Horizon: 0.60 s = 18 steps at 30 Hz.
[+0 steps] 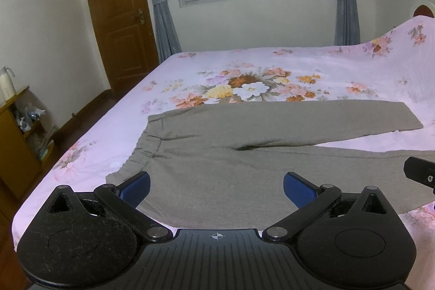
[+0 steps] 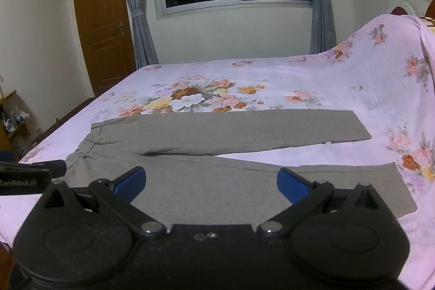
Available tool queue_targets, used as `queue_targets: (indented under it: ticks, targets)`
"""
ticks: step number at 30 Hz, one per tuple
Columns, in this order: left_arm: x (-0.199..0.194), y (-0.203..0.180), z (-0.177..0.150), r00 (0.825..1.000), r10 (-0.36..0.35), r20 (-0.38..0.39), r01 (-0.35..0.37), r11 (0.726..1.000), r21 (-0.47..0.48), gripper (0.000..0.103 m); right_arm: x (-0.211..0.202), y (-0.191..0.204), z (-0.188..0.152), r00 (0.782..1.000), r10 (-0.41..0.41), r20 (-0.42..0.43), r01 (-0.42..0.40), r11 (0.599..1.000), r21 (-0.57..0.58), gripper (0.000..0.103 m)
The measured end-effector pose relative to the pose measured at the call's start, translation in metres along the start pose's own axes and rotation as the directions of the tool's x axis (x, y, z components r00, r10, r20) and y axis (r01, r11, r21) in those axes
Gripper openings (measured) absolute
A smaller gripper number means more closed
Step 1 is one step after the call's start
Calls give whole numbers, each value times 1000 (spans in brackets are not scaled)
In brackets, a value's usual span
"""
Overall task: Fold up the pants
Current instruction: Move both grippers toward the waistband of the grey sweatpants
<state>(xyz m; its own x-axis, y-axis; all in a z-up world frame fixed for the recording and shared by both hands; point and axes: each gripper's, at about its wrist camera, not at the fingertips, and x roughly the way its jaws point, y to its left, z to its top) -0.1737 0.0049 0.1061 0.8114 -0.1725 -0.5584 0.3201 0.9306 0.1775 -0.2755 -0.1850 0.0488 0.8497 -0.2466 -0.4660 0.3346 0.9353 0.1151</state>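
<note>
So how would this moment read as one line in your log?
stage: start | pants: flat, unfolded on bed | left gripper: open, empty | right gripper: open, empty

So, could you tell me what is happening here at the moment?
A person holding a gripper in each hand is about to fold grey pants spread flat on a floral bedsheet, waistband to the left, legs apart to the right. The left gripper and the right gripper both hover open over the near leg. Neither holds fabric, and no fold is made yet.

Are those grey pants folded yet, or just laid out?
Laid out: the grey pants lie flat on the bed, both legs apart, unfolded.
</note>
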Motion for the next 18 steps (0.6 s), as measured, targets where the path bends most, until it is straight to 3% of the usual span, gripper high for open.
queue_targets:
  ticks: [10, 18]
  targets:
    - [21, 0, -15, 1000, 0, -8, 0, 1000, -3, 103, 1, 1, 2, 999, 25, 43, -25, 1000, 13, 103]
    - [45, 2, -11, 999, 20, -30, -20, 1000, -6, 103, 14, 3, 5, 1000, 1, -6, -1, 999, -44, 103]
